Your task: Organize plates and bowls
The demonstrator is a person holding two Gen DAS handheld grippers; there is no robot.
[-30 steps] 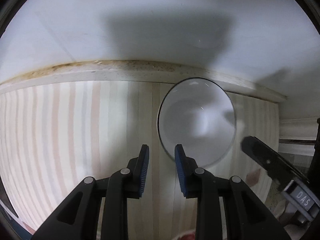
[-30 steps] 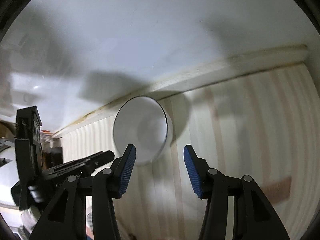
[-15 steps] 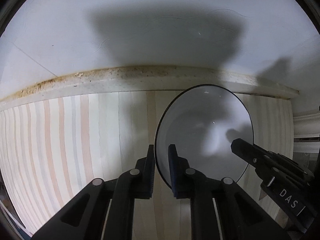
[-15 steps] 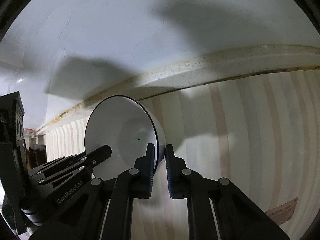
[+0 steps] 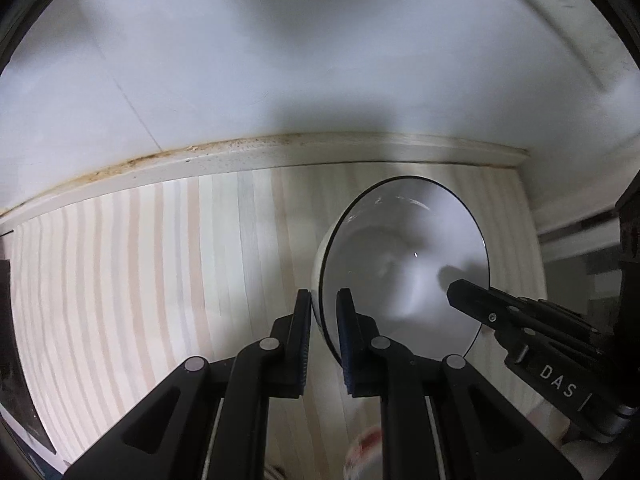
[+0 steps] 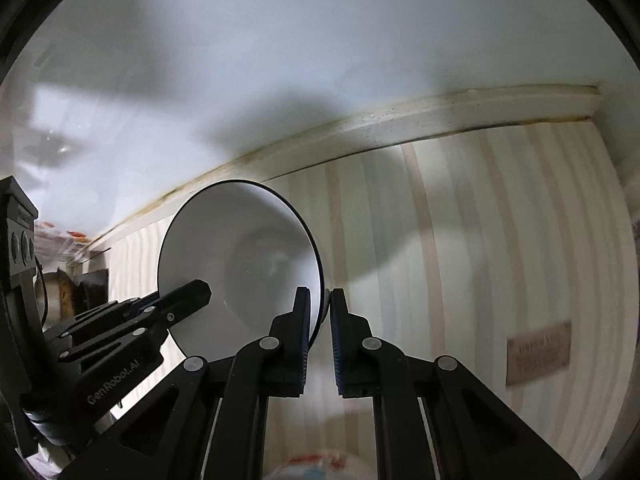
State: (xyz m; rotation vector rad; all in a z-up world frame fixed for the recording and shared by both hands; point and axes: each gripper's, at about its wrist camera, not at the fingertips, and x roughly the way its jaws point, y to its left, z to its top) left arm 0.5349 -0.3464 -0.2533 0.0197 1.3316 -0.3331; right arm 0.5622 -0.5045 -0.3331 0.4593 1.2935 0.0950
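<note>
We look down over a pale striped countertop (image 5: 160, 280), its bands running away from us in cream and faint pink, and behind it a white wall (image 5: 280, 60) that takes up the upper half of both views; where the two meet runs a cream moulding strip (image 5: 320, 156), speckled and stained brown along its top edge; a broad shadow falls across the wall and onto the counter in each view; next in size comes the white bowl (image 5: 400, 264) with its thin dark rim, tilted so that its glossy inside faces the cameras, and it sits between our two tools, near the moulding and close to the counter's right end in the left wrist view; the left gripper (image 5: 323, 320) has its blue-padded jaws clamped on the rim at the bowl's left side, one pad outside the wall and one inside; the right gripper (image 6: 325, 316) is clamped the same way on the opposite side of the rim, and its black fingers (image 5: 500, 312) reach in over the bowl from the right in the left wrist view; smallest, a brown label (image 6: 538, 352) lies on the counter to the right of the right gripper, its print too blurred to read; something red and white (image 6: 316, 462) shows low between the arms, too blurred to name.
</note>
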